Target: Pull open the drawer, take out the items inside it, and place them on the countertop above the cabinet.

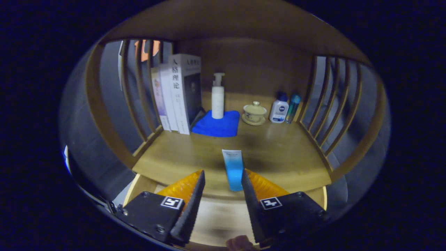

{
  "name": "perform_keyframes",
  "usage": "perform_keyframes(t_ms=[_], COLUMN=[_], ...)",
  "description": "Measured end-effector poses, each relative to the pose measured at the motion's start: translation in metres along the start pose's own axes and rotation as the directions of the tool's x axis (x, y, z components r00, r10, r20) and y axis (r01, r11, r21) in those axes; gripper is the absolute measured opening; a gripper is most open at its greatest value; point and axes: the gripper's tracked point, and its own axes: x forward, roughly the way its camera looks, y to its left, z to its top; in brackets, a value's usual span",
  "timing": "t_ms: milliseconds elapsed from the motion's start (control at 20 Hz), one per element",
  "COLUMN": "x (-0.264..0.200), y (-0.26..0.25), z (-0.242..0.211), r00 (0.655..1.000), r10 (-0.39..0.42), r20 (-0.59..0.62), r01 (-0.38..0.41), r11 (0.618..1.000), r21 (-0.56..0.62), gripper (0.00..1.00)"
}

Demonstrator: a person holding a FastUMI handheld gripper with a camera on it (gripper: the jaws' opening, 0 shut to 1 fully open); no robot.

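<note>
A blue and white tube point(232, 169) lies lengthwise on the wooden countertop point(285, 157), its near end at the front edge. My gripper point(223, 172) is open, its fingertips on either side of the tube's near end. The tube sits close against the right finger point(248, 184) and apart from the left one. Below the countertop's edge, the pale inside of the pulled-out drawer point(216, 216) shows between the fingers. A small pinkish thing point(240, 243) shows low down between the fingers; I cannot tell what it is.
At the back of the countertop stand several books point(179, 94), a white pump bottle point(218, 97) on a blue cloth point(217, 125), a lidded cup on a saucer point(254, 113), a small white bottle point(279, 109) and a teal bottle point(292, 106). Slatted wooden sides point(331, 104) close in left and right.
</note>
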Motion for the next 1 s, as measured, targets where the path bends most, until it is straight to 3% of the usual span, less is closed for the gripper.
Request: perform_keyframes(t_ms=[150, 200, 250, 450, 800, 1000], x=[-0.04, -0.05, -0.059, -0.099, -0.159, -0.158], y=[0.006, 0.007, 0.008, 0.002, -0.008, -0.005], z=[-0.009, -0.015, -0.02, -0.042, -0.092, -0.141], r00=[0.994, 0.99, 0.985, 0.957, 0.862, 0.852], r10=[0.021, 0.025, 0.036, 0.036, -0.027, -0.03], r20=[0.111, 0.138, 0.17, 0.286, 0.507, 0.523], r01=[-0.021, -0.027, -0.038, -0.04, 0.02, 0.019], r11=[1.0, 1.0, 0.999, 0.999, 1.0, 0.999], r21=[0.005, 0.01, 0.011, 0.009, 0.019, 0.026], gripper=[0.89, 0.89, 1.0, 0.99, 0.99, 1.0])
